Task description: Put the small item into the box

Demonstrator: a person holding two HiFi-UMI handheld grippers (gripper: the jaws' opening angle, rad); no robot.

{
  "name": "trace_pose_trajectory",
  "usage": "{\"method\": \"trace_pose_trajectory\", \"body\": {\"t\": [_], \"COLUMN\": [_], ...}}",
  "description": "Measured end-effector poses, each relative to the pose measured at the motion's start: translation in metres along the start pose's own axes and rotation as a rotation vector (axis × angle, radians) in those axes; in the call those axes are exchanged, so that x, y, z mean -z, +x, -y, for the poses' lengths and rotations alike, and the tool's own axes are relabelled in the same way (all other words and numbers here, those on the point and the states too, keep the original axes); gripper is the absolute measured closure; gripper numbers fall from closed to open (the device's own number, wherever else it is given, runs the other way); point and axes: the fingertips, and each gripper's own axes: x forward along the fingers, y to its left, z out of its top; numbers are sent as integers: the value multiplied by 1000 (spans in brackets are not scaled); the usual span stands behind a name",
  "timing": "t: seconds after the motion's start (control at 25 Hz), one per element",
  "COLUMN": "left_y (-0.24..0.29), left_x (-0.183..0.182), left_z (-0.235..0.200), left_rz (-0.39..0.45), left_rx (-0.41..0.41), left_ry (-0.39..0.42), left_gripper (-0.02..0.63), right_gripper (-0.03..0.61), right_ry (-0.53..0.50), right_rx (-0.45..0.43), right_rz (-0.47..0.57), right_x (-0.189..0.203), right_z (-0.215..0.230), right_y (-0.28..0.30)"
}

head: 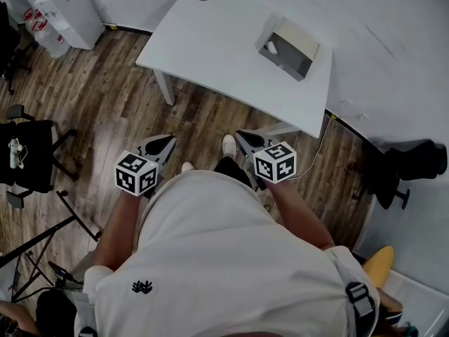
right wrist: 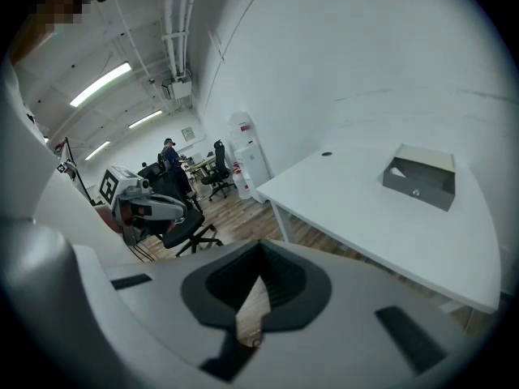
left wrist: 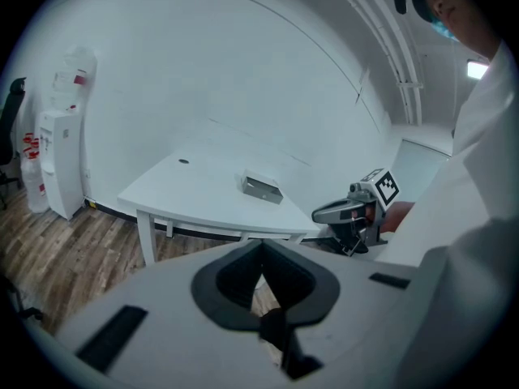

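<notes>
The left claw (head: pixel 165 143) and the right claw (head: pixel 243 137) are both clenched on nothing, well apart from the white table (head: pixel 210 41), where the small white item (head: pixel 271 47) lies inside the open grey rectangular box (head: pixel 282 60).

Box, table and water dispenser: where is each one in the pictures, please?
box (right wrist: pixel 418 189), right gripper view, its grey front wall.
table (head: pixel 217 41), head view, bare white top.
water dispenser (left wrist: pixel 61 160), left gripper view, white body.
</notes>
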Motion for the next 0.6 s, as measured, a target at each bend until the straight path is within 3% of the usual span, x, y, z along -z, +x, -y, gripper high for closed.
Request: {"method": "trace_pose_trajectory", "body": {"t": [0.6], "left_y": [9], "left_x": [-5], "left_z": [-8], "left_rz": [-3], "left_rx": [-26], "left_ry": [-26], "left_gripper": [606], "right_gripper": [572], "right_ry": [-12], "right_rx": [-27], "right_rz": [-32], "right_x": [-3], "right_z": [12], "right_y": [12]}}
